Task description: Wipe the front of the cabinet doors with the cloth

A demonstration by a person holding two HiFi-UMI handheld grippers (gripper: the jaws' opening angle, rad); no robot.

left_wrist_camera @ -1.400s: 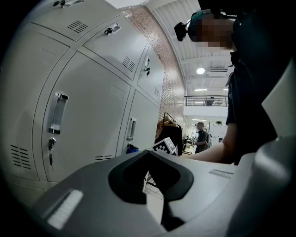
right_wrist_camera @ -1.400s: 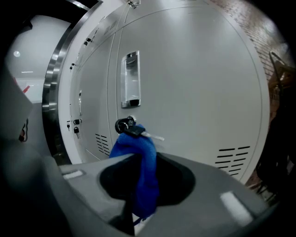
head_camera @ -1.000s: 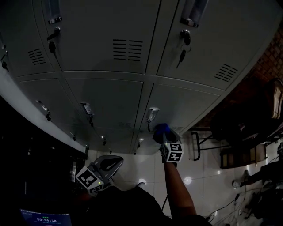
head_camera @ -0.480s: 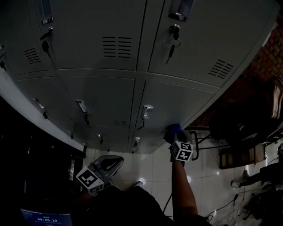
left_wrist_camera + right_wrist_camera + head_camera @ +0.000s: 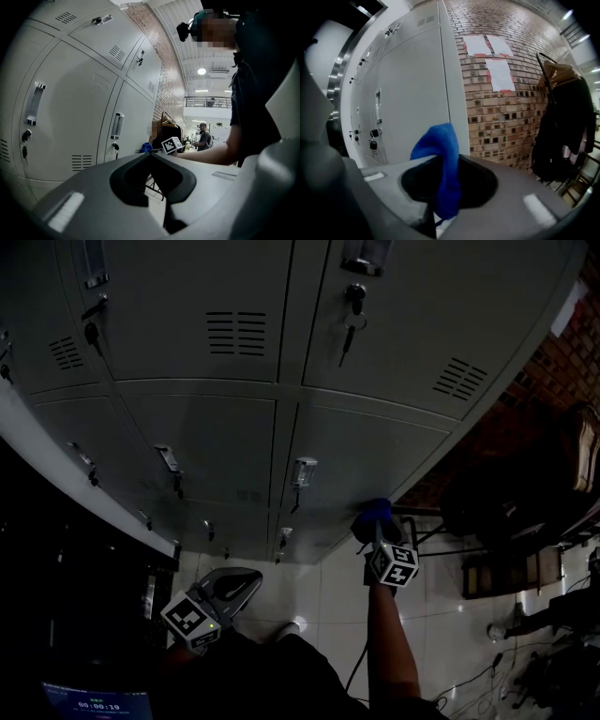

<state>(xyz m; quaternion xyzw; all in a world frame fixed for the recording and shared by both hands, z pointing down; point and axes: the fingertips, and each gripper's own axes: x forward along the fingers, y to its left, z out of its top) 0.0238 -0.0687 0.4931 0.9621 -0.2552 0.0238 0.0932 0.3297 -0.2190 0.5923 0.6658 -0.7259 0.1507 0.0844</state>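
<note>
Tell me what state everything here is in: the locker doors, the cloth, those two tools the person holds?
cabinet doors: all in view shut.
keys: hanging in the upper locks.
right hand-held gripper: shut on the blue cloth.
blue cloth: bunched, by the lower door's right edge.
left hand-held gripper: shut, empty, held low.
coat: hanging on a rack.

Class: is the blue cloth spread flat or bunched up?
Bunched. The cloth hangs as a folded wad, pinched between the jaws of the right gripper.
</note>
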